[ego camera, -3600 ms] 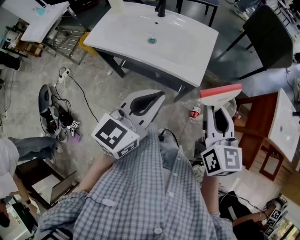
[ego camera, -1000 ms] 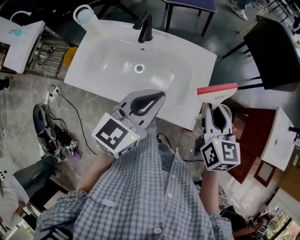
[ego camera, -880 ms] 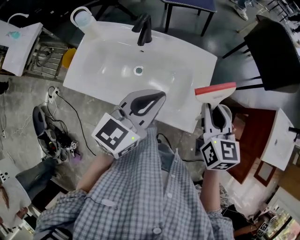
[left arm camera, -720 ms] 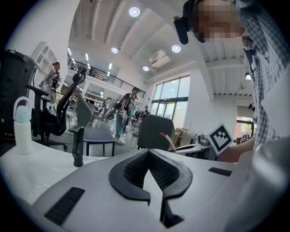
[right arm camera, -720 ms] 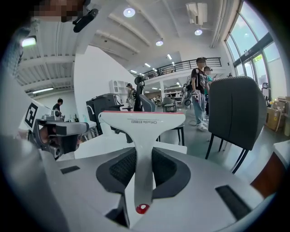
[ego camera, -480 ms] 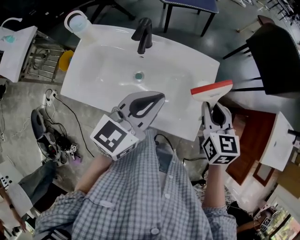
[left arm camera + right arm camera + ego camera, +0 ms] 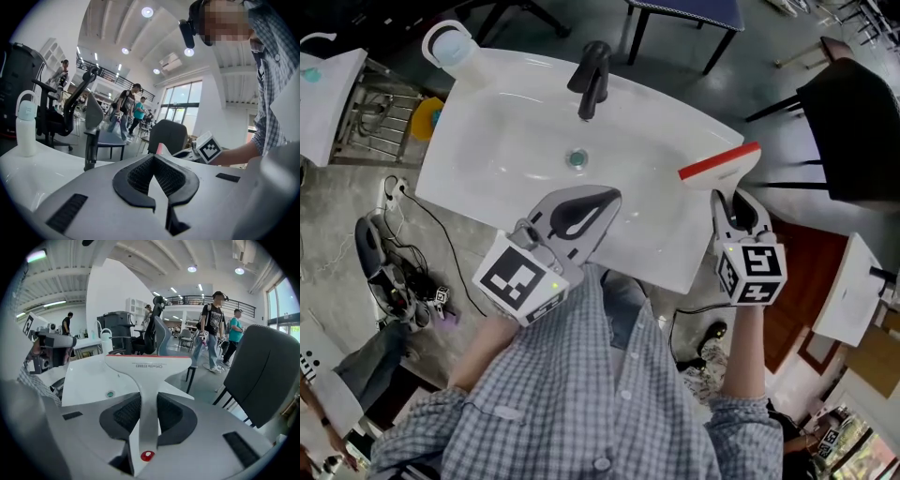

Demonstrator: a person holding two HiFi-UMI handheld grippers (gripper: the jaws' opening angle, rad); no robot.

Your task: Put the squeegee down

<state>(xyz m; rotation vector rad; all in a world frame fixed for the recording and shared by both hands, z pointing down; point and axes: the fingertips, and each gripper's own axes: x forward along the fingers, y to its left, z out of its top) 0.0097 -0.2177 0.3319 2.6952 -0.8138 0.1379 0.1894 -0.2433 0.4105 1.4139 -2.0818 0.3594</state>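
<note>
the squeegee (image 7: 719, 164) is in the air over the right end of the white sink (image 7: 502, 112), red blade edge pointing far, its white handle clamped between the half-closed jaws of the right gripper (image 7: 735, 208). the left gripper (image 7: 581, 202) hangs over the sink's near rim, jaws together on nothing. likely risk: the blade sits right at the sink's right edge, so letting go from here could tip it off onto the floor, and released from this height it could bounce or slide on the smooth basin slope toward the drain (image 7: 576, 158).
</note>
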